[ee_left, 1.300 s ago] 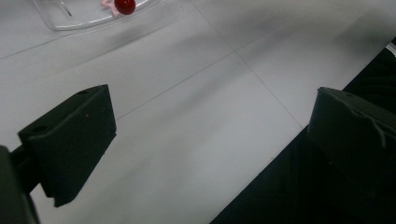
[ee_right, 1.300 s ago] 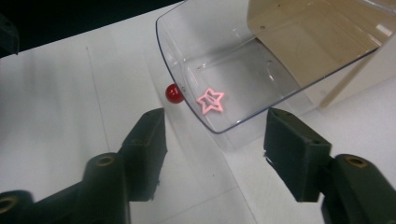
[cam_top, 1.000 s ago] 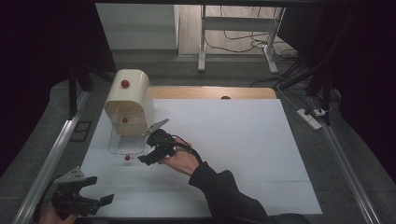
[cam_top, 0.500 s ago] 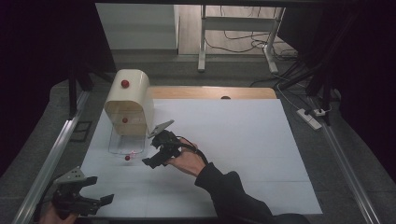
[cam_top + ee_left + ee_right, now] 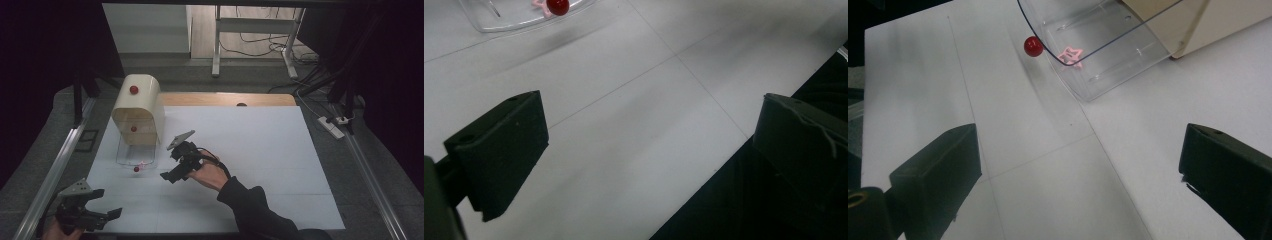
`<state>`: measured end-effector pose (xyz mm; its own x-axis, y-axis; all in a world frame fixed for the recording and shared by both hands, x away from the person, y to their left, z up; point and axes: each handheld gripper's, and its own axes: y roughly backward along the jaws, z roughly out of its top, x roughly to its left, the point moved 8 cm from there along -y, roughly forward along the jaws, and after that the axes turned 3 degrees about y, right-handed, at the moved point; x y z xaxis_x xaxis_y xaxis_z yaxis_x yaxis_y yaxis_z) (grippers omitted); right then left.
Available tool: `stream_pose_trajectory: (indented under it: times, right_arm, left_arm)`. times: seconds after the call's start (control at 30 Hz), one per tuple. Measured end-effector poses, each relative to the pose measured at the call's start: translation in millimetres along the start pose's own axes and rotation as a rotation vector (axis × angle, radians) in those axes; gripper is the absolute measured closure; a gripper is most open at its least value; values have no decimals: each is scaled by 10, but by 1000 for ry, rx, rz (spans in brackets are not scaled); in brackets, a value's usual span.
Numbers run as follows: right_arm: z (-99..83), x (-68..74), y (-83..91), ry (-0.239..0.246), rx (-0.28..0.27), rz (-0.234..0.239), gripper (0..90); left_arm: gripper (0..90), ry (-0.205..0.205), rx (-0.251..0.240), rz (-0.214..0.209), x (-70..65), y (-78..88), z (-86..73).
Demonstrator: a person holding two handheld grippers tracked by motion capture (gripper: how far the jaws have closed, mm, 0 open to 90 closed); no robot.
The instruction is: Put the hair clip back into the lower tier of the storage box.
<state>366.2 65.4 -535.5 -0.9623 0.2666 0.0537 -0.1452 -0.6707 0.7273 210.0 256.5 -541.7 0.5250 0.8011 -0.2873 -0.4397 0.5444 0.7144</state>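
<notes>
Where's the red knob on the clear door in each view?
High view: red knob left of centre, at the clear door's near edge.
Left gripper view: top edge, left of centre.
Right gripper view: upper left of centre.
Shared landmark: pink star beside it.

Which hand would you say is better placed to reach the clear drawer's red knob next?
Probably the right: the right gripper hangs open beside the red knob, while the left gripper sits at the table's near corner.
</notes>
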Motion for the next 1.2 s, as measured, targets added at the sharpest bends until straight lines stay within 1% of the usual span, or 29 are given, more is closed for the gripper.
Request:
stream_pose_trajectory:
  times: [0.03,0.13,0.17,0.2,0.23,0.27,0.33,0.37,0.43,0.47,0.63,0.8,0.93,1.2]
  right_arm:
    - [-6,3,9,-12,-1,2,31]
    - [-40,0,30,-17,-4,7,28]
    - [-55,-3,34,-11,-4,11,25]
    - [-66,3,37,-21,-5,9,22]
    - [-84,-5,45,-11,1,6,22]
    - [-93,2,47,-19,-1,7,21]
    - [-118,-7,64,-12,6,4,13]
    - [-118,2,67,-27,-3,5,10]
    - [-131,-5,89,-25,-3,2,0]
    - [-131,1,100,-35,-9,1,0]
    - [-158,3,172,-53,-26,-7,0]
    - [-204,-1,238,-54,-27,-22,0]
    - [-251,0,280,-53,-17,-30,0]
    - [-315,47,351,-46,-22,-27,0]
  left_arm:
    - [12,0,0,0,0,0,0]
    - [12,2,-1,0,2,1,0]
    - [12,2,-1,0,2,1,0]
    - [12,2,-1,0,2,1,0]
    - [12,2,-1,1,2,1,0]
    - [12,2,-1,1,2,1,0]
    - [13,2,-1,0,2,1,1]
    - [12,2,-1,1,2,1,1]
    - [13,2,-1,0,3,1,1]
    - [13,2,-1,0,2,1,1]
    - [12,1,-1,1,2,1,1]
    - [12,2,-1,0,2,1,1]
    - [12,2,-1,0,2,1,2]
    - [12,2,-2,0,2,2,2]
